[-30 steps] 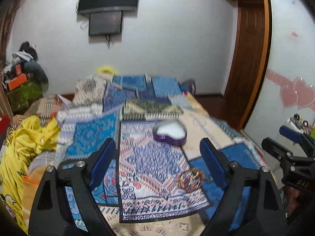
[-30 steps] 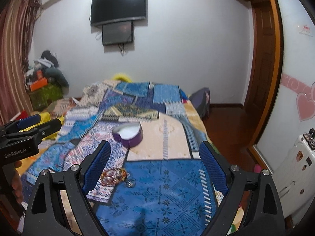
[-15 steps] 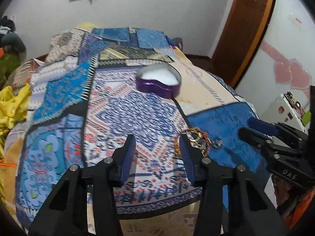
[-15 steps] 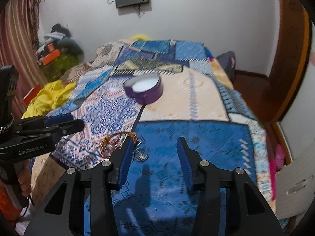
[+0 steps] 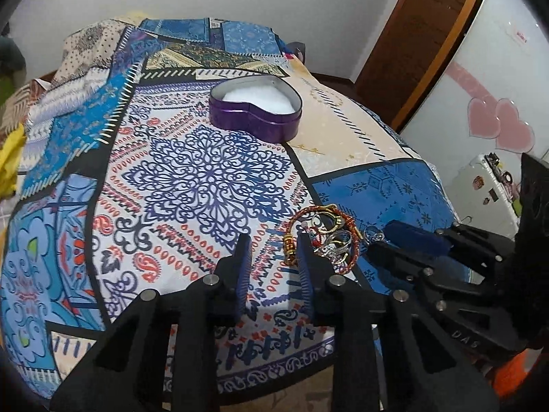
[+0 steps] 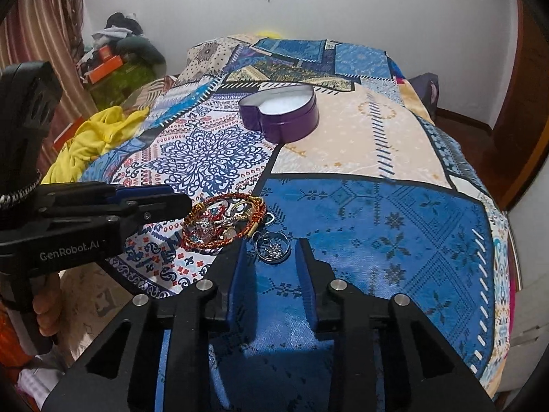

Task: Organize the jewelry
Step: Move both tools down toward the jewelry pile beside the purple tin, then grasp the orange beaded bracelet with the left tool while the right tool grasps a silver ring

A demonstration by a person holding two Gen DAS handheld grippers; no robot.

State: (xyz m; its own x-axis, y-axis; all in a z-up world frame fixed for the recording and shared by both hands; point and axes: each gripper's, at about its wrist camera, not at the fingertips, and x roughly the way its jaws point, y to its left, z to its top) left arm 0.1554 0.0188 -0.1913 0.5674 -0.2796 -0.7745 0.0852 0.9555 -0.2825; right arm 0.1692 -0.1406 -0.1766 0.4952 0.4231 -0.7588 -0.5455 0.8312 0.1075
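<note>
A pile of jewelry [image 5: 324, 231] lies on the patterned bedspread: red-and-gold bangles with rings inside; it also shows in the right wrist view [image 6: 223, 221]. A silver ring [image 6: 273, 246] lies just right of the pile. An open purple heart-shaped tin [image 5: 256, 107] with white lining stands farther back, also in the right wrist view [image 6: 279, 114]. My left gripper [image 5: 272, 240] is partly open and empty, its right finger touching the pile's left edge. My right gripper [image 6: 269, 245] is partly open, its fingers on either side of the silver ring.
The bed's front edge is just below both grippers. A yellow cloth [image 6: 92, 140] lies at the bed's left side. A wooden door [image 5: 415, 34] and a white cabinet [image 5: 490, 178] stand to the right. Clutter [image 6: 116, 51] is piled at the far left wall.
Both grippers have dropped forward and down toward the jewelry pile, and their fingers have narrowed from wide open to partly open. The jewelry and the tin have not moved.
</note>
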